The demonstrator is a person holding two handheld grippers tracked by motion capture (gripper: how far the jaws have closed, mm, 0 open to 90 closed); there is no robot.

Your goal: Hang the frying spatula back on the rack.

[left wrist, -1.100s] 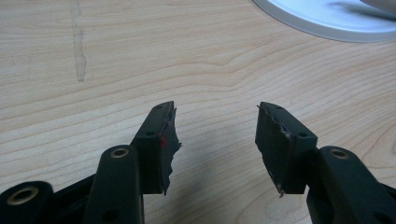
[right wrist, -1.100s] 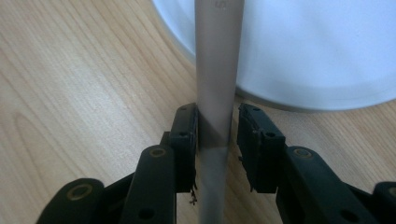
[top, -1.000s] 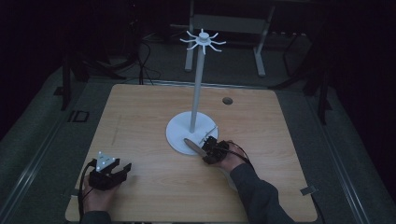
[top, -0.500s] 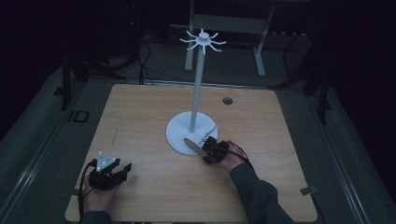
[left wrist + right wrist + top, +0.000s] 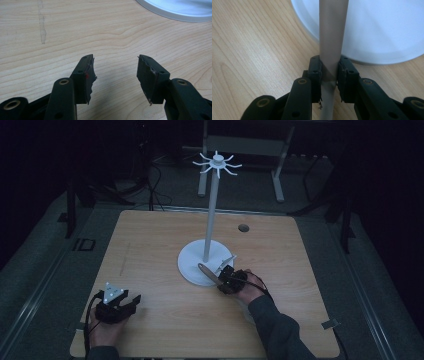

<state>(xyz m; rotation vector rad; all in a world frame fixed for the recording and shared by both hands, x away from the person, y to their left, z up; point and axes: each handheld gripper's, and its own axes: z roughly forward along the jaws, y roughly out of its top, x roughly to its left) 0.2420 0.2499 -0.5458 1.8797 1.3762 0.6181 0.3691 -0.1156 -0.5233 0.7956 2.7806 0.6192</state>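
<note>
Right gripper: clamped on flat utensil handle at stand base, unmoved. Left gripper: jaws apart, idle on tabletop.

The worktop is pale wood with visible grain (matt, smooth). The stand's round base looks like smooth white plastic. Matt black jaws carry torn, rough-edged pads.

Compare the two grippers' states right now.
The left gripper is open with nothing between its jaws; the right gripper is shut on a flat handle. The left sits far from the white stand; the right is at its base. Both have black jaws, low over the table.
</note>
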